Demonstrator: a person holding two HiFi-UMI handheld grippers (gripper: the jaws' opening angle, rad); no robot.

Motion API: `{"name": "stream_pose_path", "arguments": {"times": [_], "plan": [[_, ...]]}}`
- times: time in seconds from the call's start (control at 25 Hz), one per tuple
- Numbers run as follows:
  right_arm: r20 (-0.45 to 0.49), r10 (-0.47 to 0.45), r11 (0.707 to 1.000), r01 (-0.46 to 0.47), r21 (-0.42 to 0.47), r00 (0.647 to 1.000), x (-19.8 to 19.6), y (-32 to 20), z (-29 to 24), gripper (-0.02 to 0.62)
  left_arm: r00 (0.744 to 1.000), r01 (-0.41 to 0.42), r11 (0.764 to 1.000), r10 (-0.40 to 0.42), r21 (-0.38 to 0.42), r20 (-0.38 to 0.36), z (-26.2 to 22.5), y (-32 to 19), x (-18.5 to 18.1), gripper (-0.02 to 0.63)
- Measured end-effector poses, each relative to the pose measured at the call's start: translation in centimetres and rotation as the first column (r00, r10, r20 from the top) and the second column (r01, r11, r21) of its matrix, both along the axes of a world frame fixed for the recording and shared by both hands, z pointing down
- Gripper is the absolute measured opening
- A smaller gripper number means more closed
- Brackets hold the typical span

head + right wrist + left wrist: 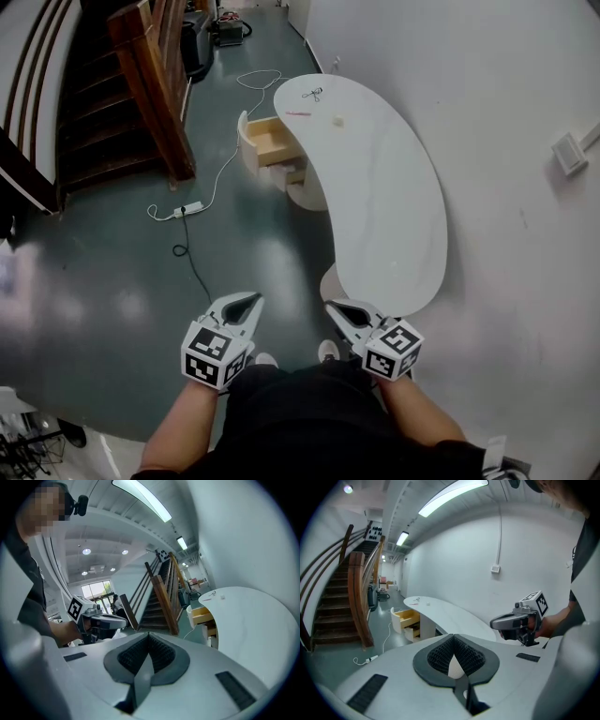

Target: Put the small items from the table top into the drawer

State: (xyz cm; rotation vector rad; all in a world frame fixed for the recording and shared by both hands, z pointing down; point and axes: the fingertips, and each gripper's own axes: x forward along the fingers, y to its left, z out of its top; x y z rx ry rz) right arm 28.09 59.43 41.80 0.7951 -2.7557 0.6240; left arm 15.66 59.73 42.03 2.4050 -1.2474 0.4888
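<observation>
A glossy dark green floor (112,272) fills the left of the head view, with a wooden staircase (141,94) at upper left. A plain white wall (506,94) takes the right side, and a curved white table (394,206) stands along it. A power strip (192,207) lies on the floor. In the left gripper view, long ceiling lights (450,496) glow at the top.

Table: long white kidney-shaped table top (398,220), beside the right wall.
Small items: dark wiry thing (312,94), thin red stick (298,113), small white block (337,119), all on its far end.
Drawer: open pale wooden drawer (273,142), left of that end.
Staircase: brown wooden staircase (131,94), left of the drawer.
Floor: white power strip (191,207), between staircase and table.
</observation>
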Motion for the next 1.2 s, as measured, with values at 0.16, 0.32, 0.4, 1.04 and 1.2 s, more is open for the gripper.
{"name": "stream_pose_path", "arguments": {"times": [0.16, 0.32, 0.4, 1.04, 1.2], "plan": [[0.001, 0.003, 1.0, -0.003, 0.014, 1.0, -2.8, 1.1, -0.4, -0.002, 1.0, -0.017, 0.999, 0.018, -0.036, 0.007, 1.4, 1.3, -2.4, 0.015], [-0.017, -0.01, 1.0, 0.01, 0.02, 1.0, -4.4, 2.0, 0.0, -0.002, 1.0, -0.016, 1.0, 0.016, -0.018, -0.002, 1.2, 1.5, -4.3, 0.015], [-0.023, -0.013, 1.0, 0.013, 0.013, 1.0, -5.3, 2.1, 0.1, -0.002, 1.0, -0.007, 1.0, 0.007, -0.006, -0.015, 0.8, 1.4, -5.4, 0.016], [-0.018, -0.033, 0.999, 0.034, 0.04, 0.999, -9.8, -6.6, 0.3, -0.002, 0.998, 0.051, 0.999, -0.051, 0.001, -0.036, 1.7, -4.1, -9.1, 0.015], [-0.007, -0.035, 0.998, 0.036, 0.059, 0.999, -10.8, -11.8, -0.1, -0.002, 0.998, 0.064, 0.998, -0.064, 0.014, -0.022, 1.3, -8.6, -10.0, 0.015]]}}
